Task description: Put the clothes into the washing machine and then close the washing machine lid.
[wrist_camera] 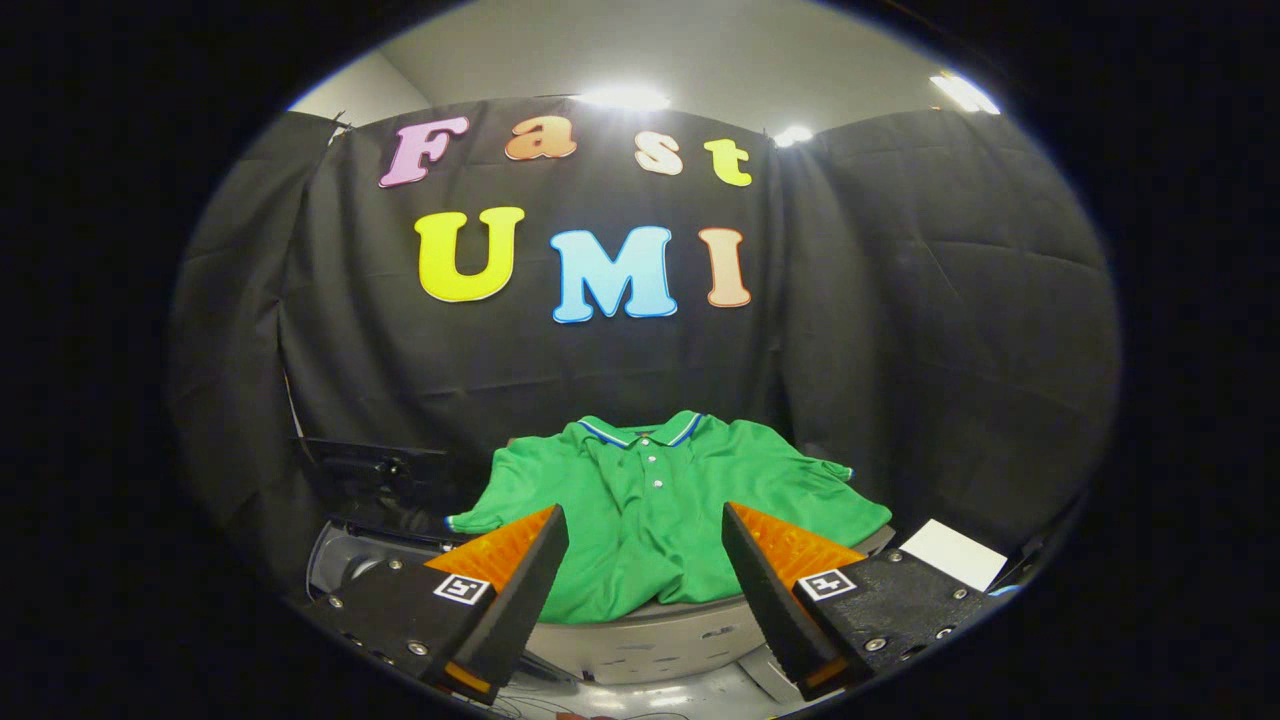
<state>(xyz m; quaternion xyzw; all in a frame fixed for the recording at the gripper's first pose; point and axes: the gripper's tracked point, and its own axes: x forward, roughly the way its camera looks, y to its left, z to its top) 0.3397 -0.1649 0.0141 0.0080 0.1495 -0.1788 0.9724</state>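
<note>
So far nothing of the task looks done: the green polo shirt (650, 510) lies spread flat, collar away from the camera, on a grey tabletop (640, 635) just ahead of the tool (645, 525), and none of it is inside a machine. The tool's two fingers stand well apart and hold nothing; the lower front of the shirt shows between them, not touched by either finger as far as I can tell. To the left of the shirt sits a dark, open-looking recess with a raised black panel (380, 470) behind it and a pale grey rim, which I take to be the washing machine with its lid up, though that part is dim and hard to read. A white card (955, 553) lies beyond the right finger. By my judgement everything is left: grasping the shirt, carrying it into the opening, then lowering the lid.
</note>
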